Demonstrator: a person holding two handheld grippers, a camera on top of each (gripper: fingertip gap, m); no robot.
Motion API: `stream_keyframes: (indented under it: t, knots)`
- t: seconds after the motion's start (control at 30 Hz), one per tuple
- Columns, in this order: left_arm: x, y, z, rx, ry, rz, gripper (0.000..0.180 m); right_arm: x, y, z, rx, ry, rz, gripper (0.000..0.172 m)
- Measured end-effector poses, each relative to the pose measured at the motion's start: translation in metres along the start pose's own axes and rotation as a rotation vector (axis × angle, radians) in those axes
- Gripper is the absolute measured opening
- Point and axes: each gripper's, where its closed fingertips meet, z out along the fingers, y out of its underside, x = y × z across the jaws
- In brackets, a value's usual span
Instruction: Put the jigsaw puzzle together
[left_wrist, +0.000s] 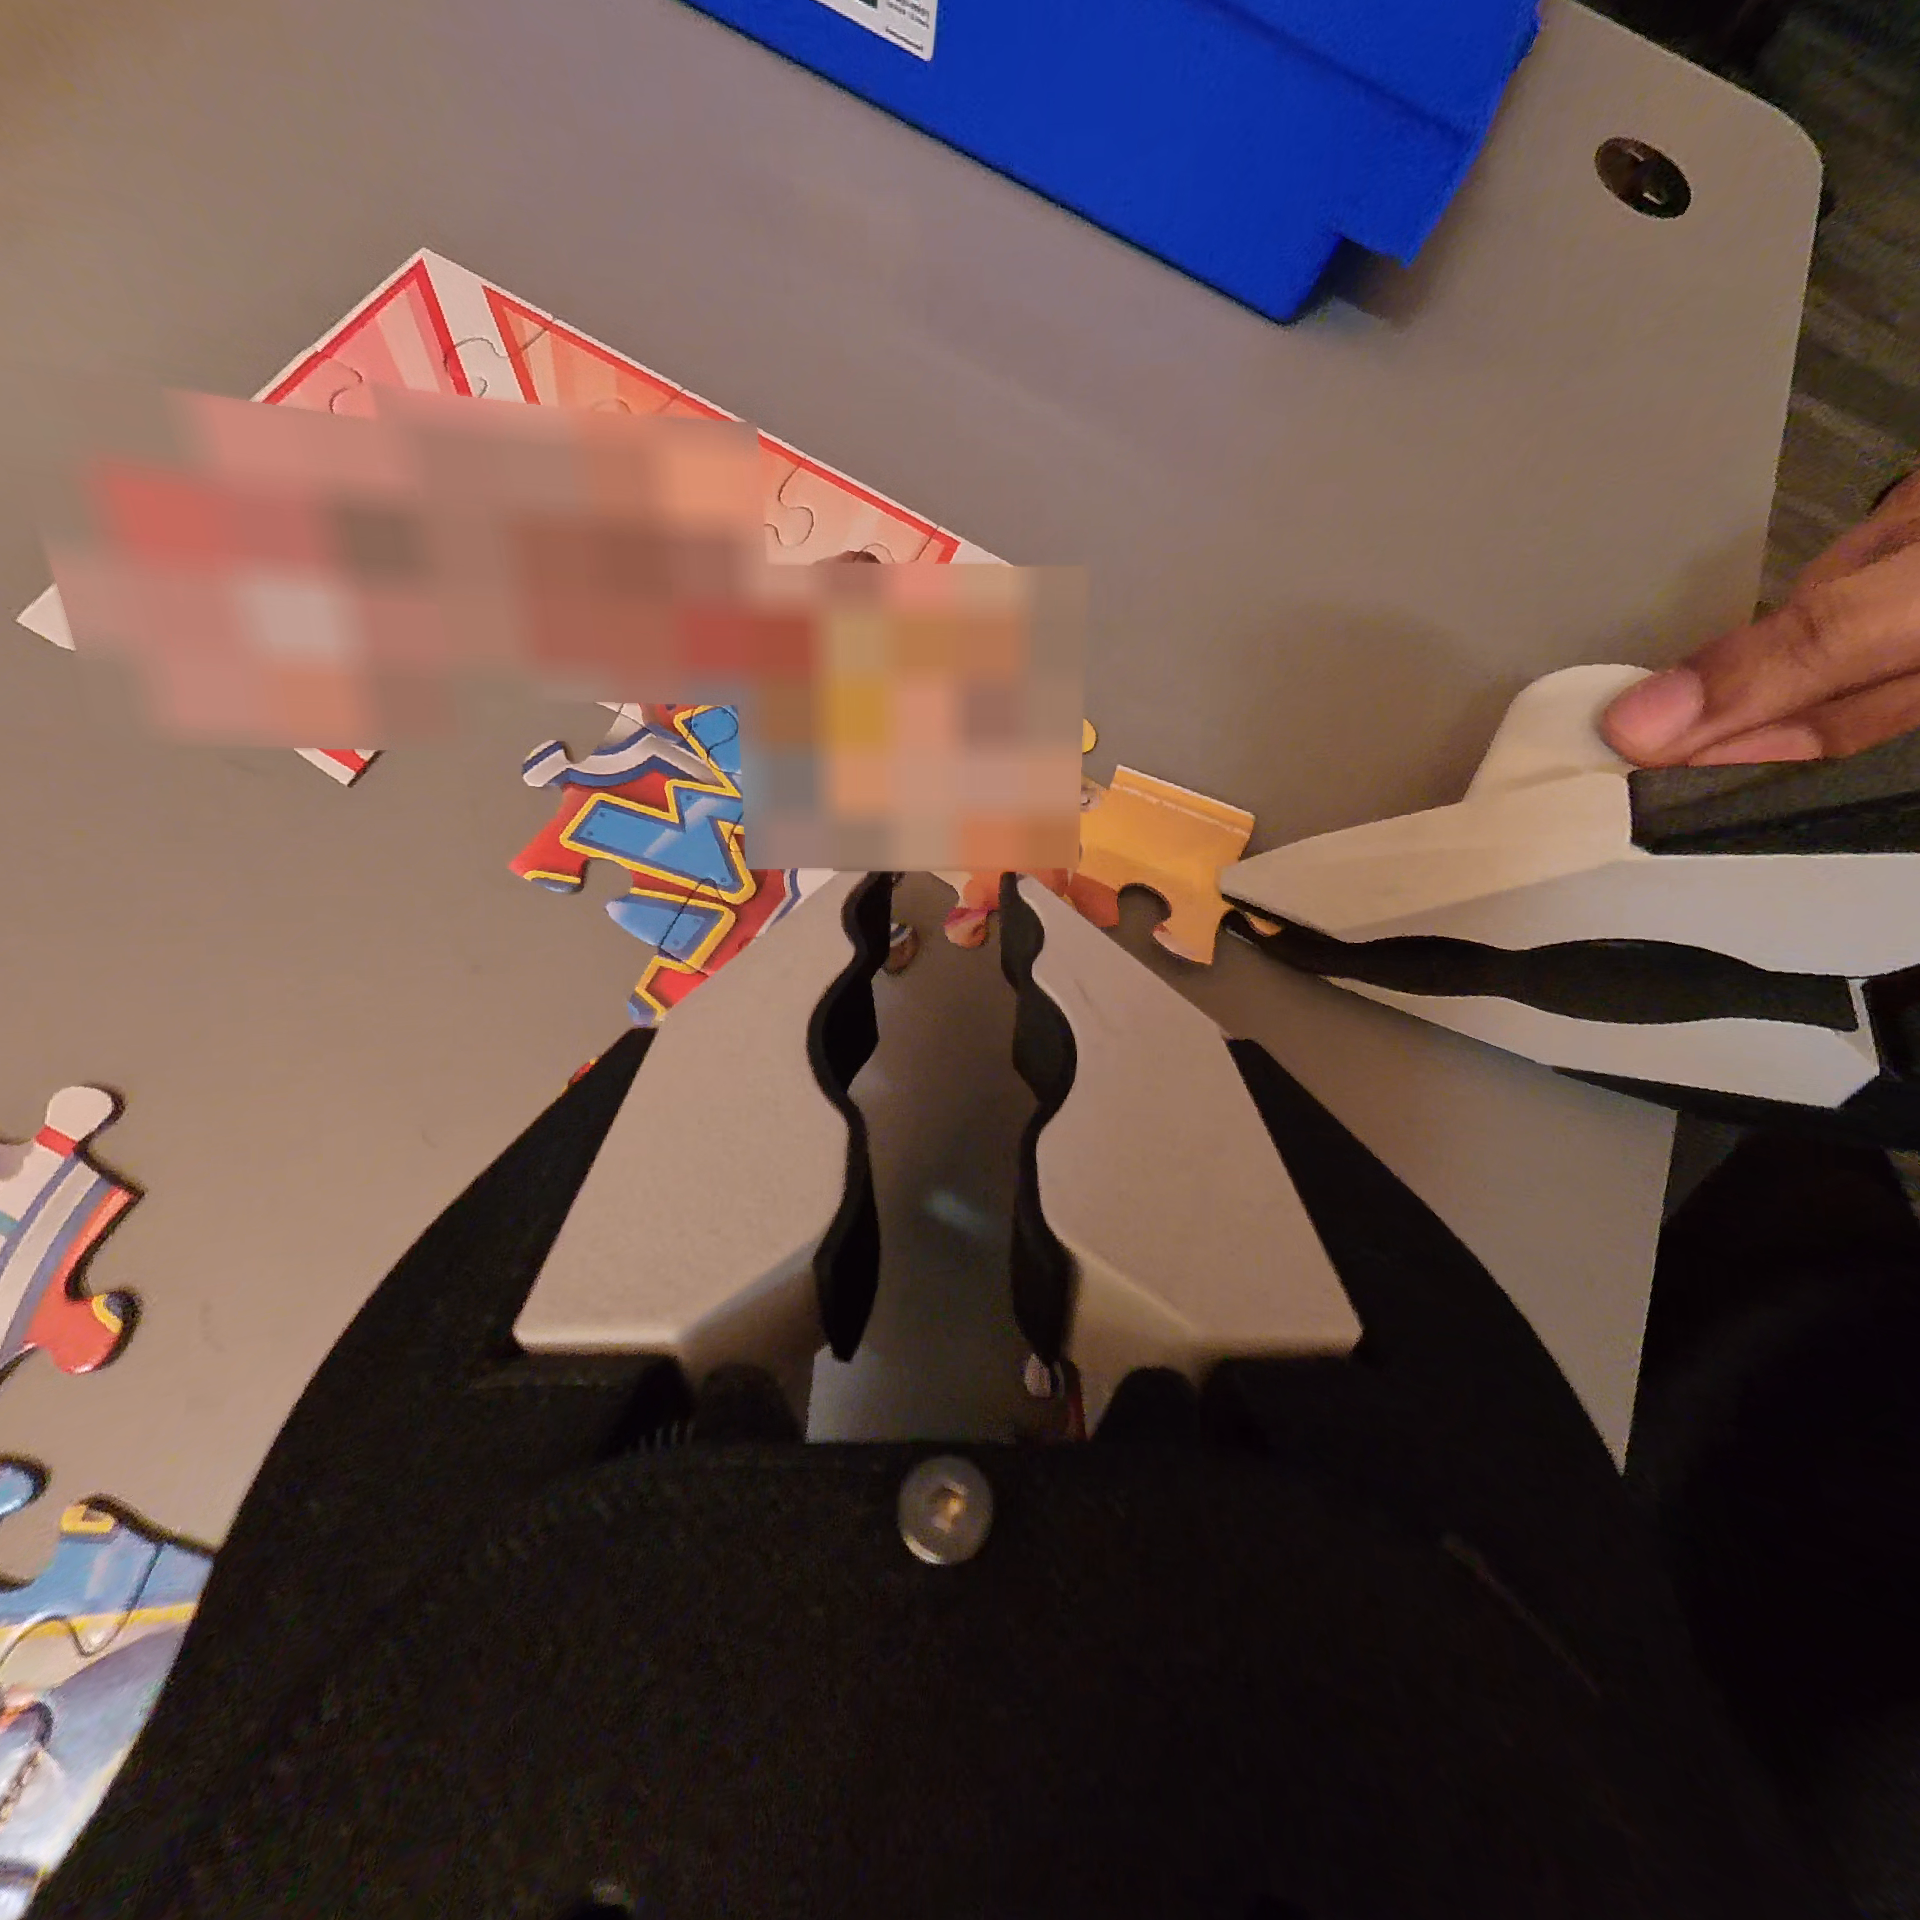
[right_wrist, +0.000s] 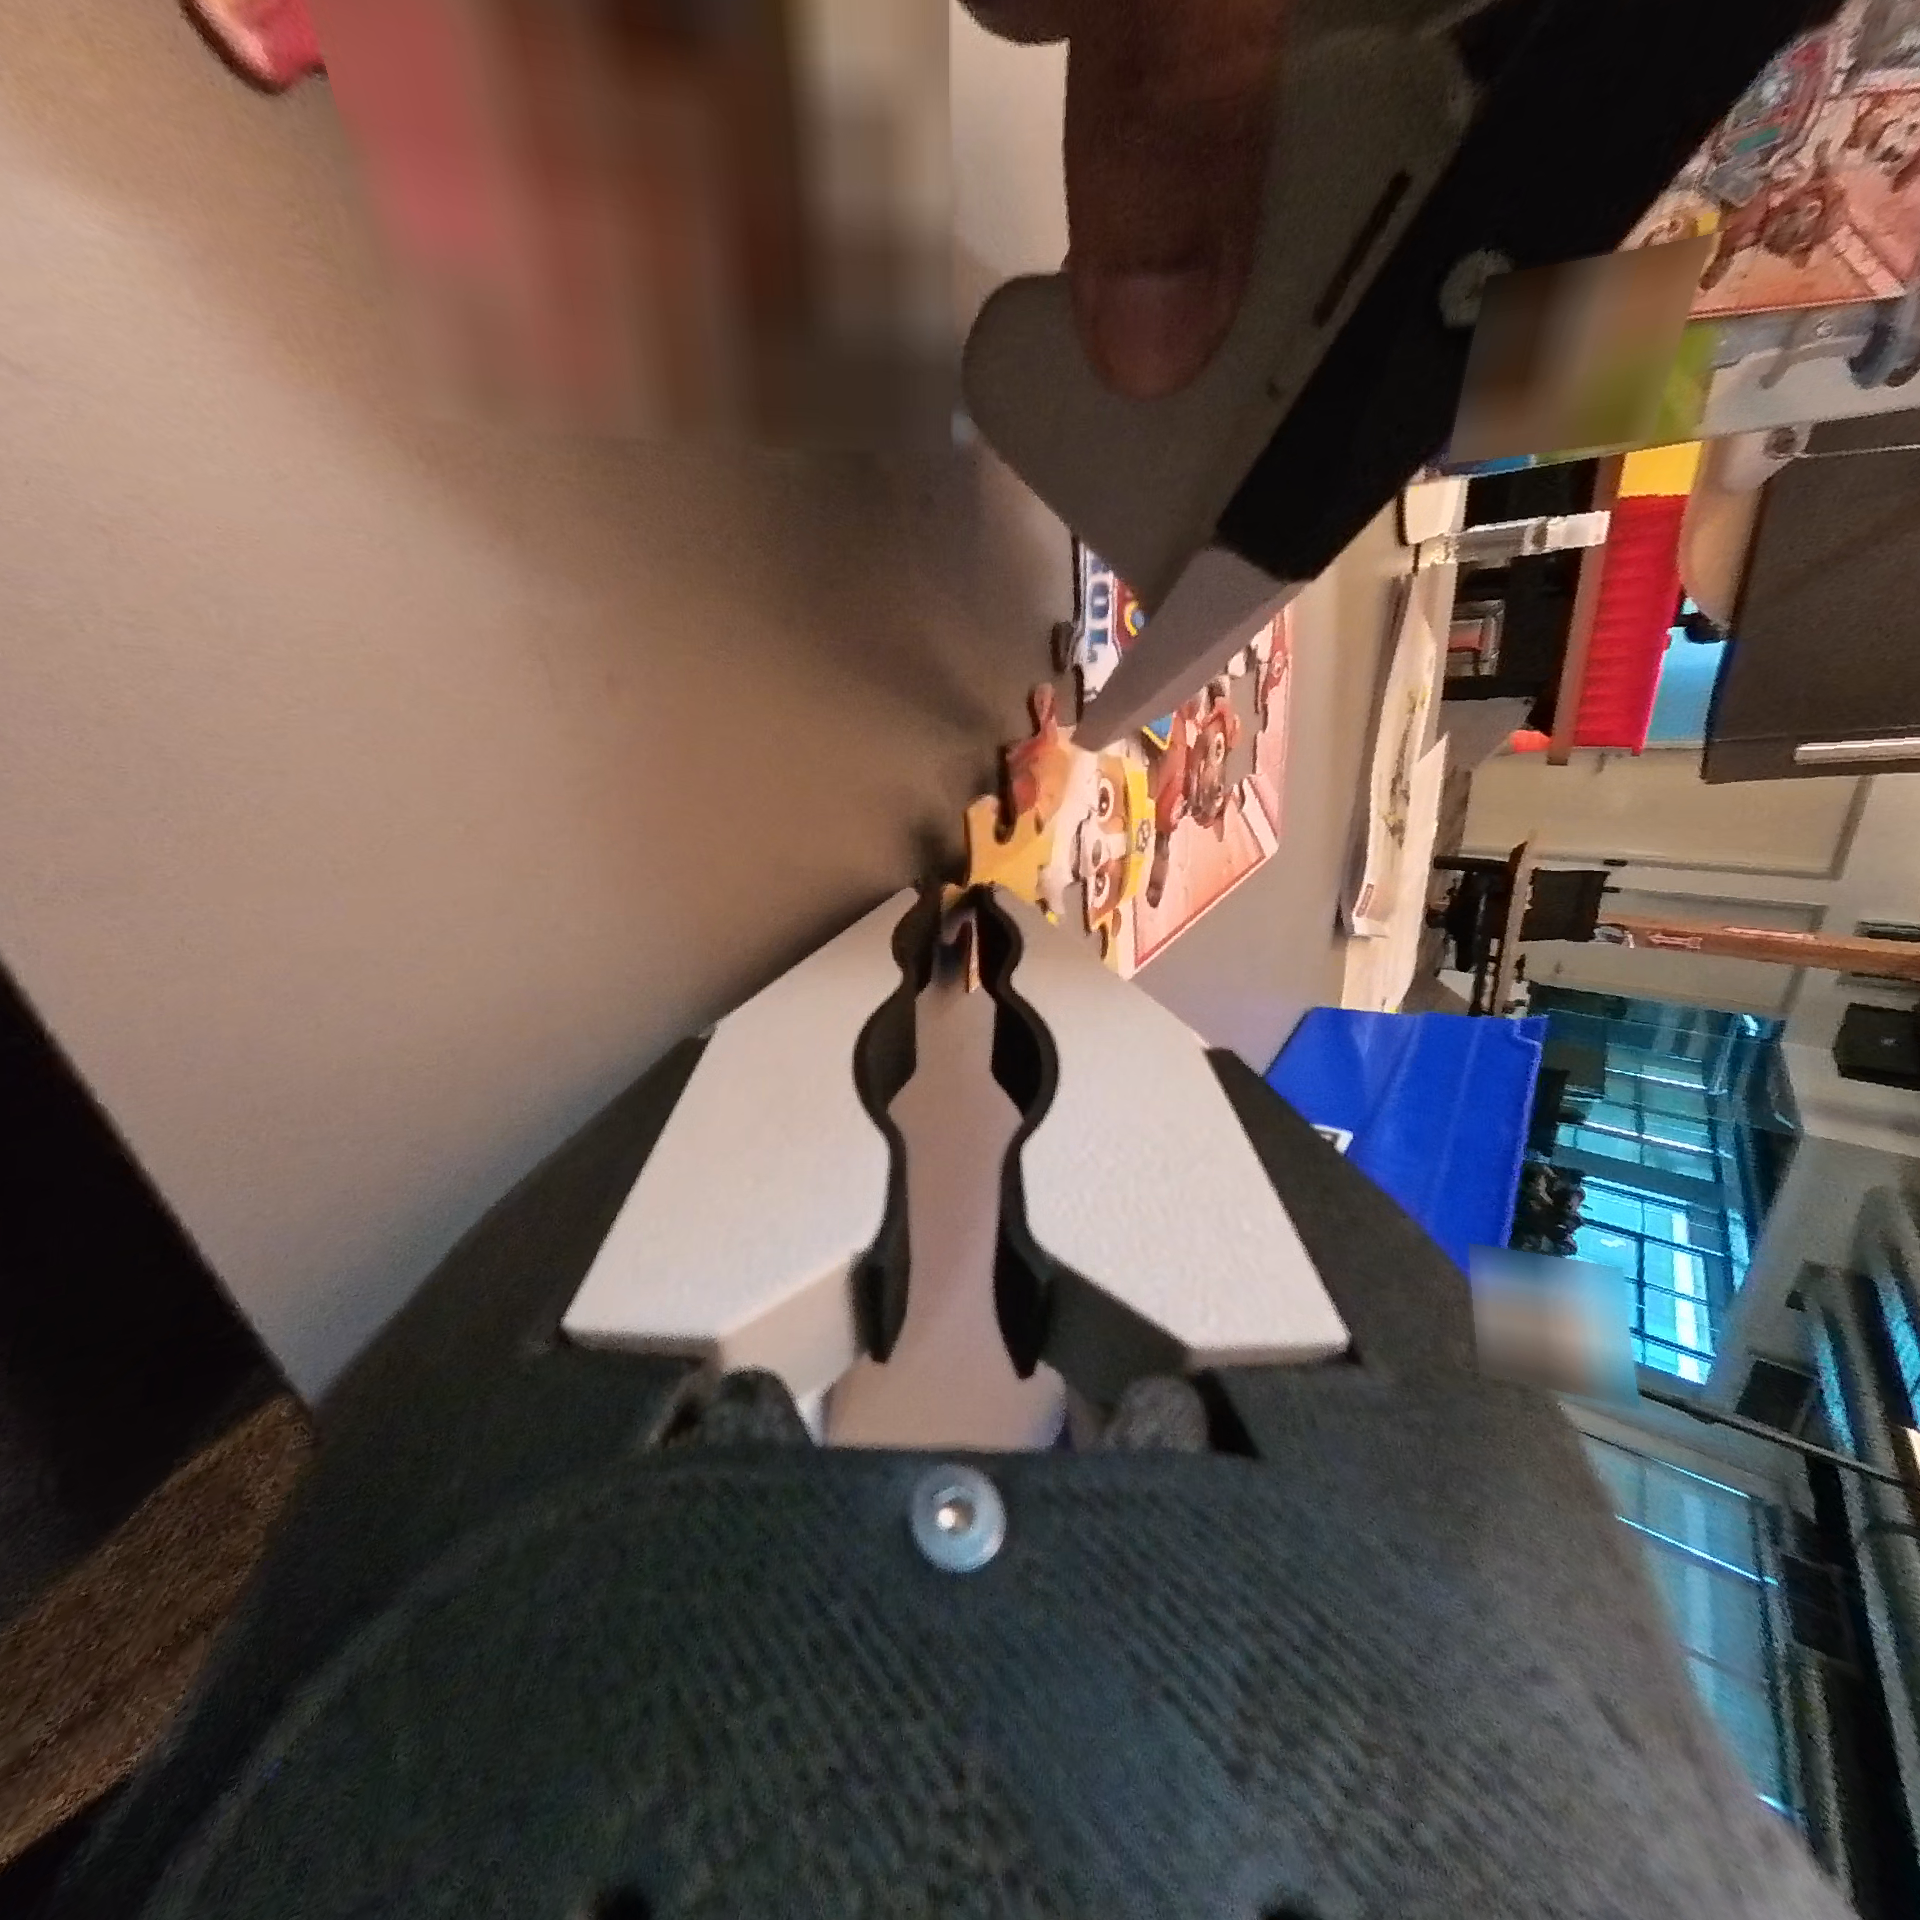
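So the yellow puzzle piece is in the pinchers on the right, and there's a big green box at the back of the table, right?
Not quite: the box at the back of the table is blue, not green, as the left wrist view shows. The rest holds: the right gripper pinches the yellow puzzle piece at its edge.

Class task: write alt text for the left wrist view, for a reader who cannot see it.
The left gripper hovers open over a half-built puzzle on a grey table. The right gripper pinches a yellow piece.
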Motion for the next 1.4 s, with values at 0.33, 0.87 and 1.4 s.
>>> stream_keyframes:
  t: [0.33, 0.87, 1.4]
  knots:
    - [0.001, 0.003, 0.005, -0.017, -0.006, 0.014, 0.017, 0.0, -0.004, -0.004, 0.012, -0.028, 0.037, 0.015]
    - [0.0, 0.004, 0.004, -0.012, -0.014, 0.005, 0.014, 0.001, -0.002, -0.016, 0.086, -0.135, 0.259, 0.029]
    - [0.001, 0.009, 0.006, -0.042, -0.001, -0.01, 0.012, 0.004, 0.009, -0.006, 0.185, -0.34, 0.622, 0.043]
